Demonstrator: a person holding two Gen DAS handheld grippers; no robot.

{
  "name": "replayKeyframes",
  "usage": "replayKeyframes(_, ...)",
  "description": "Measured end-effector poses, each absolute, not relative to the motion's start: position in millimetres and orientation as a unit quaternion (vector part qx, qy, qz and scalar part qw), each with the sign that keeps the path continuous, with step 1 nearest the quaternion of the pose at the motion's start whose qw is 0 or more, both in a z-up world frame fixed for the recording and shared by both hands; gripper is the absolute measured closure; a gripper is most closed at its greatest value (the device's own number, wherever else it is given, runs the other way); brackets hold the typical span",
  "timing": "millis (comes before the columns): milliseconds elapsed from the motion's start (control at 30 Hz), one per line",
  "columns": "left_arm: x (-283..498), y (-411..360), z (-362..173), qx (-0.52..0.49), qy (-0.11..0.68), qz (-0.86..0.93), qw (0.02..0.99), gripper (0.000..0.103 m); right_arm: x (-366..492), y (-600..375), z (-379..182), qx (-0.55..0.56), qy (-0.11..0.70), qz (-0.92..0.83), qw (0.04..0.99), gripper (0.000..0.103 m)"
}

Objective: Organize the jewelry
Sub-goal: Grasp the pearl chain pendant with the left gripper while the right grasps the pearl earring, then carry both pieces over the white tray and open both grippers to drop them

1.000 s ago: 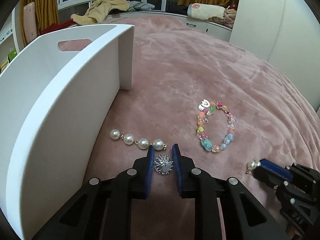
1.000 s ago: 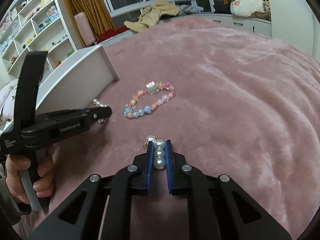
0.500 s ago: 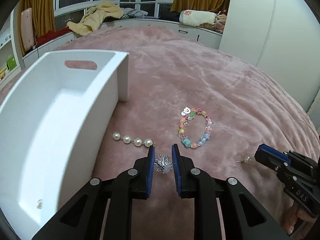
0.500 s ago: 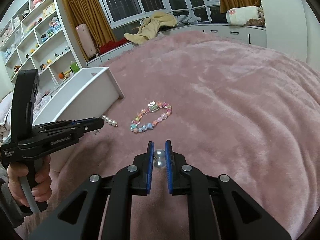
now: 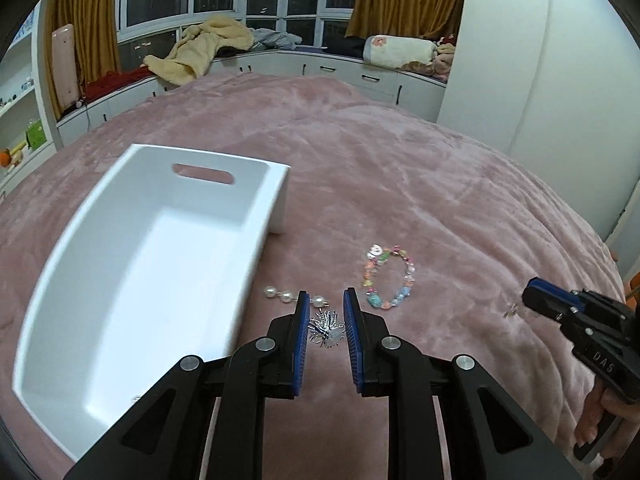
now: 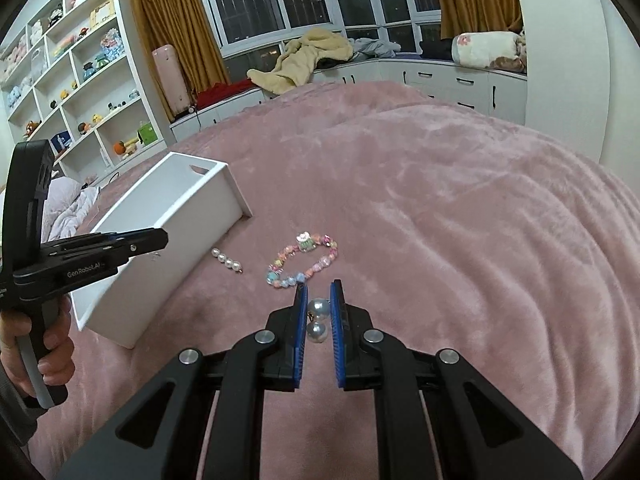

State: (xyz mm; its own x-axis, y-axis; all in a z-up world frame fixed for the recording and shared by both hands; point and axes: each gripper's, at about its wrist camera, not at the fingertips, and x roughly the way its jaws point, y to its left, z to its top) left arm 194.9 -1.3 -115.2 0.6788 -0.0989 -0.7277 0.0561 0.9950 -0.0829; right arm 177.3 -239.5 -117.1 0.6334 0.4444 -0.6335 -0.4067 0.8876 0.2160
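My left gripper (image 5: 326, 326) is shut on a silver spiky brooch (image 5: 326, 328) and holds it above the pink blanket, beside the white box (image 5: 168, 248). My right gripper (image 6: 319, 316) is shut on a pearl earring (image 6: 318, 320) and holds it lifted; it shows at the right of the left wrist view (image 5: 532, 298). A string of pearls (image 6: 227, 261) and a colourful bead bracelet (image 6: 304, 258) lie on the blanket next to the box (image 6: 160, 236). The left gripper shows at the left of the right wrist view (image 6: 160, 240).
A pink blanket (image 6: 460, 216) covers the bed. A small bead lies inside the box at its near end (image 5: 136, 399). White shelves (image 6: 72, 80) stand at the left, window seats with clothes at the back, a white wardrobe (image 5: 540, 60) at the right.
Both grippers have risen from the blanket with their pieces held. The left gripper has come up beside the box, so the inside of the box now shows.
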Motion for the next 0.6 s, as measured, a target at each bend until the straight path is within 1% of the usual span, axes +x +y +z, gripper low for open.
replayKeyframes(367, 170, 57, -75, -0.028, 0.394, 0.003, 0.919, 0.081, 178, -189, -70, 0.006, 0.349, 0.274, 0.896, 0.091)
replayKeyframes(600, 151, 98, -75, -0.032, 0.405, 0.031, 0.913, 0.081, 184, -148, -48, -0.004, 0.345, 0.313, 0.885, 0.091)
